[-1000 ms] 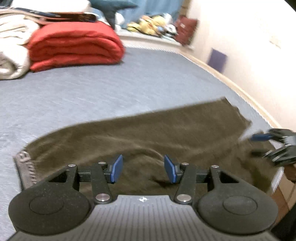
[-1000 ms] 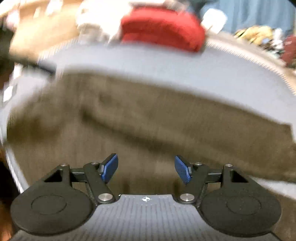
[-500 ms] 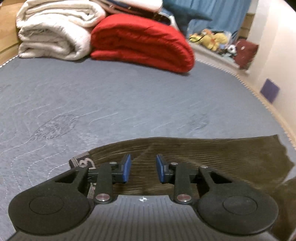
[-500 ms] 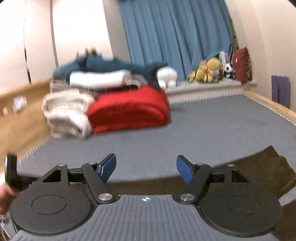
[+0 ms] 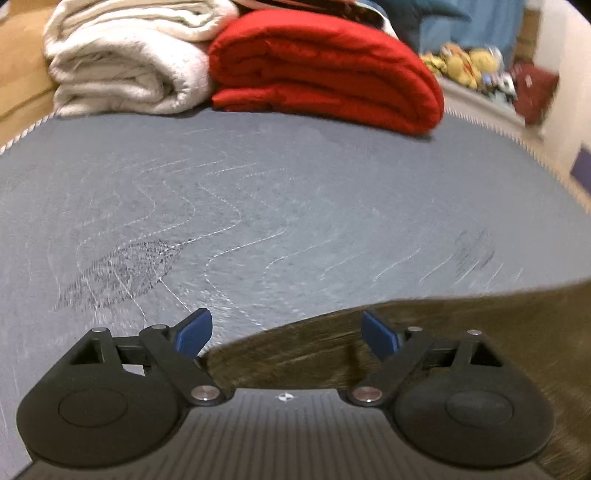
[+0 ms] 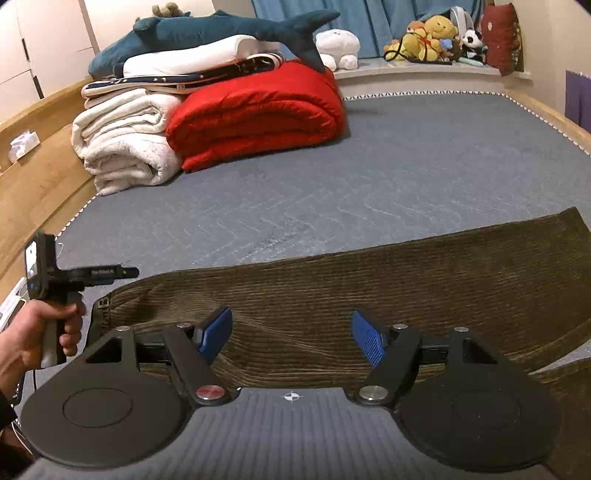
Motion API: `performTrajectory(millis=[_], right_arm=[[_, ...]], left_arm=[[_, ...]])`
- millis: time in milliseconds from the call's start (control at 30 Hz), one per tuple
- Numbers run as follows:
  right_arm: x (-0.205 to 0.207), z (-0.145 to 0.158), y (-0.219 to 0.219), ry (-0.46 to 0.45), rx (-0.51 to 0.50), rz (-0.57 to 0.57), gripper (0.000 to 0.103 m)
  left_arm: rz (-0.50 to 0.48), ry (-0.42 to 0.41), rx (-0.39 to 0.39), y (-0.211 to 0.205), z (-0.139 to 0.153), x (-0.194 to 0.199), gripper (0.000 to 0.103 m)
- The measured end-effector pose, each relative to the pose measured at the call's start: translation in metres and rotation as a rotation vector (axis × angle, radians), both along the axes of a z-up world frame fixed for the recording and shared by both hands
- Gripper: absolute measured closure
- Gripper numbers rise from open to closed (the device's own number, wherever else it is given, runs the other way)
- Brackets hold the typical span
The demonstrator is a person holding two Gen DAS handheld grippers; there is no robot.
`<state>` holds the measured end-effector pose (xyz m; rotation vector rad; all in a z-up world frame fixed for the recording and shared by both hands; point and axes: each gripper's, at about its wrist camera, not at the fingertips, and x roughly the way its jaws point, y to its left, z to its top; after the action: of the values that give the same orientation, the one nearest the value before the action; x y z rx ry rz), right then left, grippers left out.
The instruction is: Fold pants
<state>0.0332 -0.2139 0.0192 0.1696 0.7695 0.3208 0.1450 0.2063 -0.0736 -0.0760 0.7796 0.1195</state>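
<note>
Olive corduroy pants (image 6: 369, 280) lie flat across the near part of the grey mattress (image 6: 406, 166), waistband at the left, leg end at the right. My right gripper (image 6: 291, 334) is open and empty, raised over the middle of the pants. My left gripper (image 5: 286, 332) is open and empty above the pants' upper edge (image 5: 443, 325), which is blurred in the left wrist view. The left gripper also shows in the right wrist view (image 6: 122, 273), held by a hand just left of the waistband.
A folded red quilt (image 6: 258, 110) and rolled white blankets (image 6: 122, 144) are stacked at the far end of the mattress, with a plush shark (image 6: 221, 33) on top. Wooden bed frame (image 6: 40, 184) runs along the left. Stuffed toys (image 6: 432, 37) sit on the far sill.
The left gripper's jaws have opened wider and it has drawn back toward the left of the pants. The right gripper has lifted and steadied, looking down the bed over the flat pants.
</note>
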Motion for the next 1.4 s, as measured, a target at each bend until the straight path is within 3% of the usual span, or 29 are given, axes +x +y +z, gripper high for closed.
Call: performTrajectory(millis=[67,167,267,333,400,500,767,900,1033,1167,1233,1333,1400], right_arm=[[0.0,0.0,-0.008,0.011,0.006,-0.002,0.029],[0.002,-0.002,-0.014,0.023,0.007,0.001,0.029],[0.002,-0.001,-0.019,0.022,-0.007,0.002,0.029],[0.002,0.0,-0.023,0.015,-0.015,-0.005,0.029],[0.003,0.001,-0.024,0.011,-0.027,-0.016,0.029],[0.004,0.0,-0.029,0.011,-0.036,-0.035,0.029],[-0.002,-0.001,-0.053,-0.002,-0.075,-0.122,0.029],[-0.007,-0.002,-0.075,-0.006,-0.068,-0.179,0.029],[-0.013,-0.003,-0.102,-0.02,-0.047,-0.27,0.029],[-0.022,-0.012,-0.143,-0.048,0.033,-0.401,0.029],[-0.023,-0.022,-0.167,-0.018,0.075,-0.496,0.03],[-0.022,-0.031,-0.204,0.018,0.151,-0.619,0.031],[-0.023,-0.036,-0.226,0.014,0.17,-0.684,0.034]], left_arm=[[-0.038,0.025,0.028,0.005,-0.013,0.007,0.01],[-0.057,0.091,-0.016,0.017,-0.031,0.016,0.009],[-0.082,0.087,-0.04,0.023,-0.035,0.015,0.011],[-0.11,0.074,-0.019,0.02,-0.034,0.014,0.026],[-0.181,0.049,-0.017,0.011,-0.026,0.01,0.074],[-0.248,0.03,0.116,-0.014,-0.014,0.001,0.092],[-0.33,-0.093,0.157,-0.031,0.055,-0.055,0.097],[-0.438,-0.174,0.204,-0.055,0.102,-0.121,0.098],[-0.552,-0.231,0.268,-0.079,0.128,-0.212,0.098],[-0.591,-0.252,0.264,-0.087,0.121,-0.301,0.098],[-0.603,-0.203,0.239,-0.085,0.103,-0.332,0.098],[-0.63,-0.059,0.198,-0.085,0.068,-0.349,0.097],[-0.625,-0.037,0.208,-0.089,0.061,-0.35,0.097]])
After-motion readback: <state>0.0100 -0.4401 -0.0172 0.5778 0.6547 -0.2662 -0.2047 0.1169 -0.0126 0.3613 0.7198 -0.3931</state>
